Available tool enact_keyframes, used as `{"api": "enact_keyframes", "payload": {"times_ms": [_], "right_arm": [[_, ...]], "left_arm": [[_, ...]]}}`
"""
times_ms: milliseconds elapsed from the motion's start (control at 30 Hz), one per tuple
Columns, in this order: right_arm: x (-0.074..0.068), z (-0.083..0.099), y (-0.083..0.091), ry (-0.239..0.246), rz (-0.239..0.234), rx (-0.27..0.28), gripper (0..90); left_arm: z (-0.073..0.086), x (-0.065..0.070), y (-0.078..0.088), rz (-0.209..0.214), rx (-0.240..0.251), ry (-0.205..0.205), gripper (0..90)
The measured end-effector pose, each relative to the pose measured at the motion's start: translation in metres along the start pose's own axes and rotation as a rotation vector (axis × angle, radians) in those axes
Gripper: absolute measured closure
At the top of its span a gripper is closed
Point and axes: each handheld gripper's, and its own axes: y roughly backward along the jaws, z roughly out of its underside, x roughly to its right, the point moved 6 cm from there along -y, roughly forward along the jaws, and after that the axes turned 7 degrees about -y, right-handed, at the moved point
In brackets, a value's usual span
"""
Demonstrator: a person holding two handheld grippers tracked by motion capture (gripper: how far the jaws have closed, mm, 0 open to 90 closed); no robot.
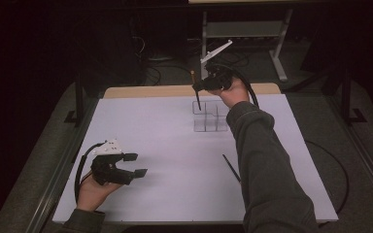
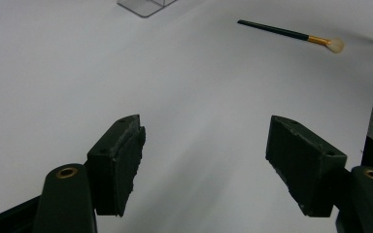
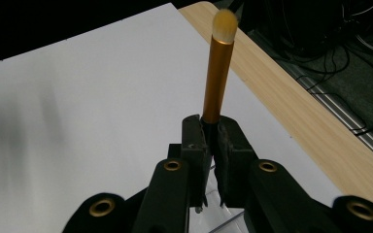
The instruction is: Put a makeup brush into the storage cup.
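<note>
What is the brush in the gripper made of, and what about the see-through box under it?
The brush in the right gripper seems to have a shiny gold metal collar, soft pale bristles on top and a dark handle, maybe painted wood or plastic. The box looks like clear hard plastic, perhaps acrylic: the white table shows through its walls.

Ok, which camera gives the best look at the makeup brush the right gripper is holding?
The right gripper view: the brush stands close up, gold ferrule and pale bristles clear, clamped by the right gripper. The high view shows it small and dark over the clear organizer. The left gripper view shows another brush lying flat.
</note>
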Motion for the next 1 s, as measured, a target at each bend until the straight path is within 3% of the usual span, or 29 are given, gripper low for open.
{"api": "enact_keyframes", "payload": {"times_ms": [33, 167, 267, 300, 367, 633, 700, 767, 867, 1000], "right_arm": [[-0.002, 0.000, 0.000, -0.033, -0.004, 0.000, 82.6], [0.000, 0.002, -0.002, -0.002, -0.004, -0.002, 82.5], [-0.001, 0.005, -0.003, -0.037, -0.005, -0.008, 82.5], [0.002, 0.008, -0.004, -0.015, -0.002, -0.004, 82.5], [0.002, 0.010, -0.004, -0.039, -0.002, -0.005, 82.5], [0.004, 0.012, -0.004, -0.028, 0.004, 0.003, 82.5], [0.002, 0.013, -0.004, -0.055, -0.001, 0.000, 82.5], [0.004, 0.014, -0.006, -0.033, 0.006, -0.002, 82.5], [0.003, 0.015, -0.006, -0.060, 0.006, -0.002, 82.5], [0.002, 0.016, -0.008, -0.059, 0.008, -0.003, 82.5]], "left_arm": [[0.000, 0.000, 0.000, -0.001, -0.003, -0.006, 28.5], [0.001, -0.001, 0.000, -0.002, -0.008, -0.009, 28.4], [0.001, 0.000, 0.000, 0.000, -0.013, -0.004, 28.3], [0.001, 0.000, 0.000, -0.001, -0.017, -0.008, 28.3], [0.002, 0.000, -0.001, -0.001, -0.017, -0.006, 28.2], [0.001, 0.001, -0.003, 0.001, -0.023, -0.011, 28.1], [0.000, 0.002, -0.002, 0.000, -0.018, -0.016, 28.1], [0.000, 0.002, -0.002, -0.001, -0.020, -0.022, 28.1], [0.000, 0.003, -0.002, -0.002, -0.011, -0.002, 28.1], [0.001, 0.003, -0.003, 0.001, -0.010, 0.001, 28.1]]}}
